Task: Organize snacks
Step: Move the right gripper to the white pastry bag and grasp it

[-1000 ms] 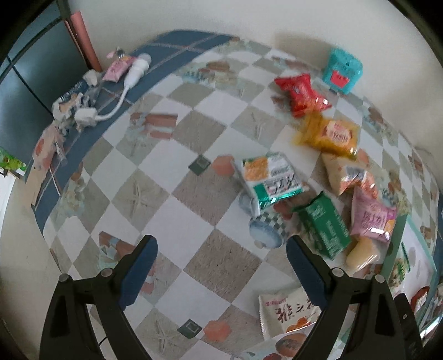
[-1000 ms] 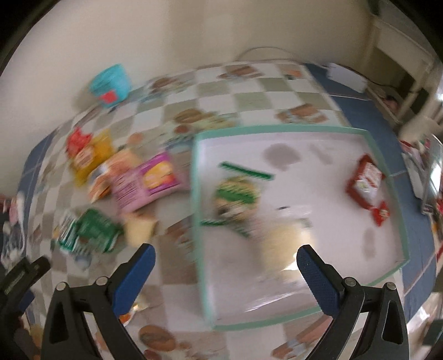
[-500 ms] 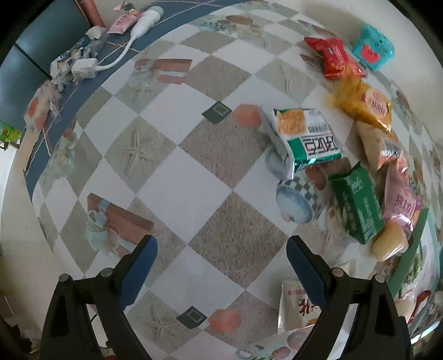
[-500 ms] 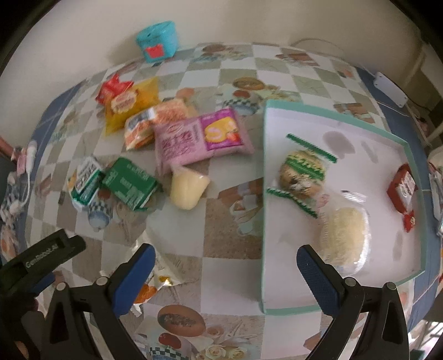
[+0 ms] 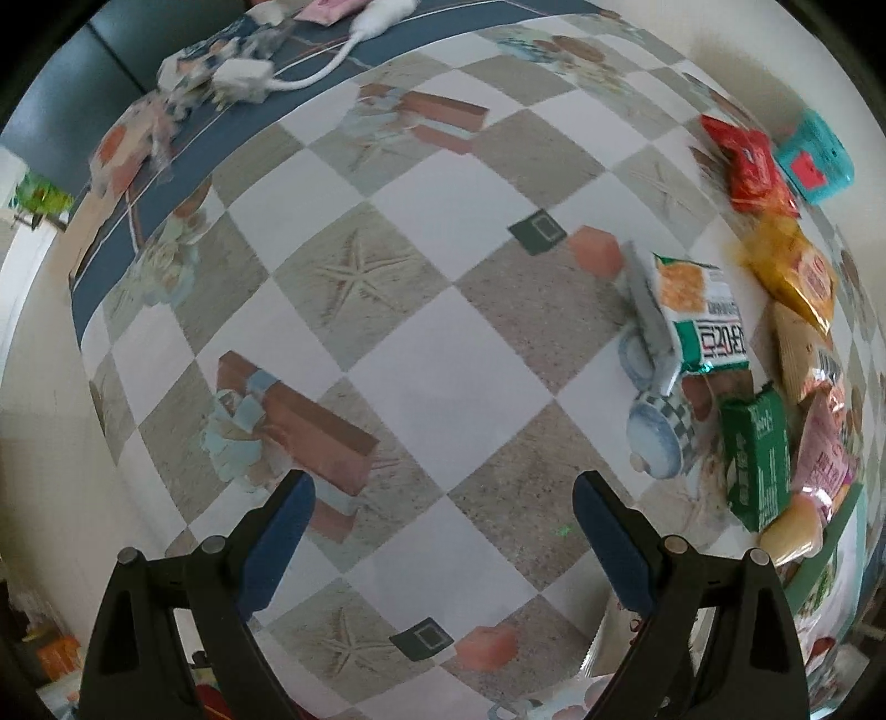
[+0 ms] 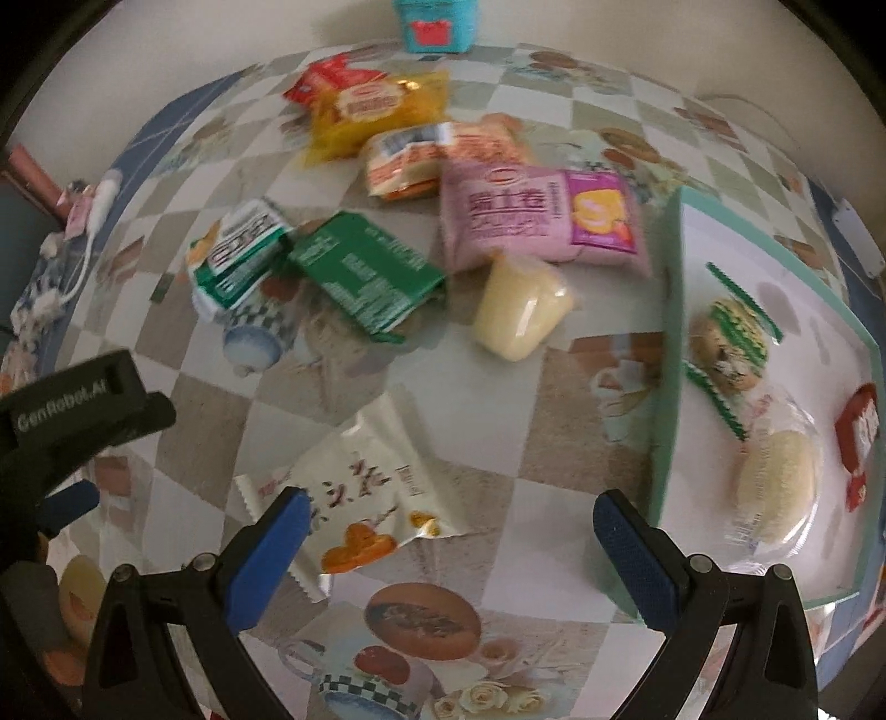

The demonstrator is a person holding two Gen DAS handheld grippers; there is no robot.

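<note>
Several snack packs lie on a checked tablecloth. In the right wrist view my right gripper [image 6: 451, 526] stands open above a white pack with orange print [image 6: 365, 498], whose left part lies under the left finger. Beyond it lie a pale yellow cake [image 6: 520, 310], a green pack [image 6: 365, 277], a pink pack [image 6: 531, 216] and a yellow pack [image 6: 371, 111]. The mint-rimmed white tray [image 6: 670, 332] on the right holds a cookie pack [image 6: 731, 343], a round clear-wrapped cake [image 6: 781, 487] and a red pack [image 6: 858, 432]. My left gripper [image 5: 443, 515] is open over bare cloth, with the green-and-white pack [image 5: 698, 315] to its right.
A teal box [image 6: 434, 25] stands by the wall at the back. White cables and small items [image 5: 249, 83] lie on the blue border of the cloth at the far left. The other gripper's black body [image 6: 72, 410] shows at the left edge of the right wrist view.
Both grippers have come lower and rolled. The right one swung left, from over the tray to over the white pack. The left one shifted toward bare cloth, leaving the snacks at its right edge.
</note>
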